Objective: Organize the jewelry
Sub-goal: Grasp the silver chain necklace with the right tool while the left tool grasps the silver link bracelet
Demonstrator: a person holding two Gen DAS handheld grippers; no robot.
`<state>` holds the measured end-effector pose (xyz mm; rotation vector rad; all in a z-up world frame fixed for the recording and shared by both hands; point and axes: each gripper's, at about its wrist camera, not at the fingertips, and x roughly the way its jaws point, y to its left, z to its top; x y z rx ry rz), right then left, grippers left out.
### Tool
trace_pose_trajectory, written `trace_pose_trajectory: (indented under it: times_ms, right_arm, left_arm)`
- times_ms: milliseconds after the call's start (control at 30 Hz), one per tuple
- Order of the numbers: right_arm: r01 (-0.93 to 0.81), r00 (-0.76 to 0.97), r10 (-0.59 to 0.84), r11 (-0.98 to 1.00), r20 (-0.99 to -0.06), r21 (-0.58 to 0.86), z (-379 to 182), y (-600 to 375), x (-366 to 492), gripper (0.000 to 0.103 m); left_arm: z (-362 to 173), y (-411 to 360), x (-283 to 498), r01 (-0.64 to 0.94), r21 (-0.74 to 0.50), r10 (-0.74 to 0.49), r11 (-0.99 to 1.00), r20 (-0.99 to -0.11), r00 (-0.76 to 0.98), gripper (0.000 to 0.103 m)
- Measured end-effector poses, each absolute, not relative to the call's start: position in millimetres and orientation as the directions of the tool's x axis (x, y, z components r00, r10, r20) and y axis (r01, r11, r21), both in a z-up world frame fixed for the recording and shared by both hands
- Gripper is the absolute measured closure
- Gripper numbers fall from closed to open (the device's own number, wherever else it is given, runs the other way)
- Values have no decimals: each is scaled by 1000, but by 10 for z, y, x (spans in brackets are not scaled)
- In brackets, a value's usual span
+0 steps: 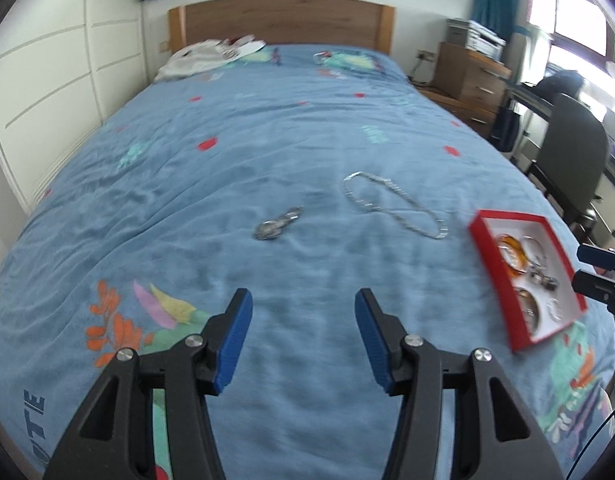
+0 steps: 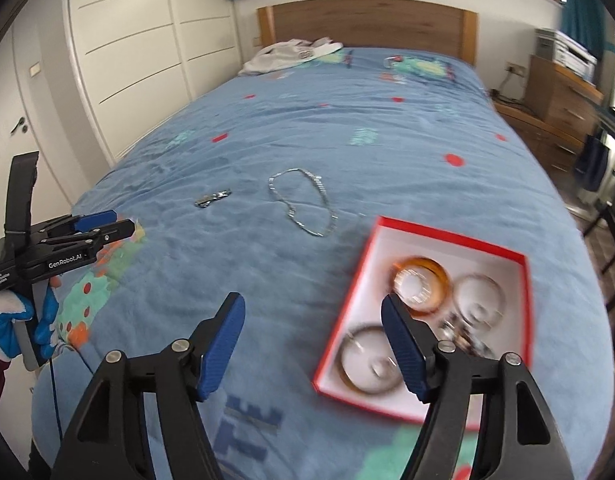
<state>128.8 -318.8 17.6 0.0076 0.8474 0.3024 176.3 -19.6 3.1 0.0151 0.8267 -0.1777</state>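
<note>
A red box (image 1: 478,236) (image 2: 447,236) with a white inside lies on the blue bedspread and holds an amber bangle (image 1: 512,252) (image 2: 421,284), silver rings and small pieces. A silver chain necklace (image 1: 391,204) (image 2: 303,204) lies loose beyond it. A small silver pendant (image 1: 277,224) (image 2: 212,198) lies further left. My left gripper (image 1: 303,312) hovers open over bare bedspread, short of the pendant. My right gripper (image 2: 313,316) is open with nothing between its fingers, just left of the box. Each gripper shows in the other's view, the left (image 2: 103,224) and the right (image 1: 587,268).
The bed (image 1: 227,140) fills both views, with a wooden headboard (image 1: 281,16) and crumpled clothes (image 1: 203,58) at the far end. White wardrobe doors (image 2: 119,52) run along the left. A wooden dresser (image 1: 471,76) and a dark chair (image 1: 567,148) stand to the right.
</note>
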Motion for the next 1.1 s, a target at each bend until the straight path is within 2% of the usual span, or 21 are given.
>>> trace_pose_trajectory:
  times_ms: [433, 800, 967, 1033, 1100]
  right_arm:
    - [-333, 537, 330, 928, -776, 164, -329, -2620, 2617, 26]
    - [-329, 498, 314, 931, -808, 159, -646, -2548, 3174, 25]
    - [-326, 460, 325, 927, -826, 184, -770, -2572, 3325, 24]
    - [-323, 441, 328, 927, -836, 193, -822, -2575, 3362, 23]
    - [-317, 417, 322, 928, -850, 197, -881, -2565, 3398, 23]
  left_arm:
    - [-584, -30, 2763, 178, -82, -173, 981, -787, 592, 52]
    - [-731, -370, 3435, 353, -36, -247, 935, -781, 574, 52]
    - [-847, -476, 3609, 438, -18, -269, 899, -811, 519, 53]
    - [-895, -500, 3632, 462, -11, -273, 887, -819, 504, 54]
    - [-920, -498, 3649, 467, -19, -279, 884, -823, 495, 62]
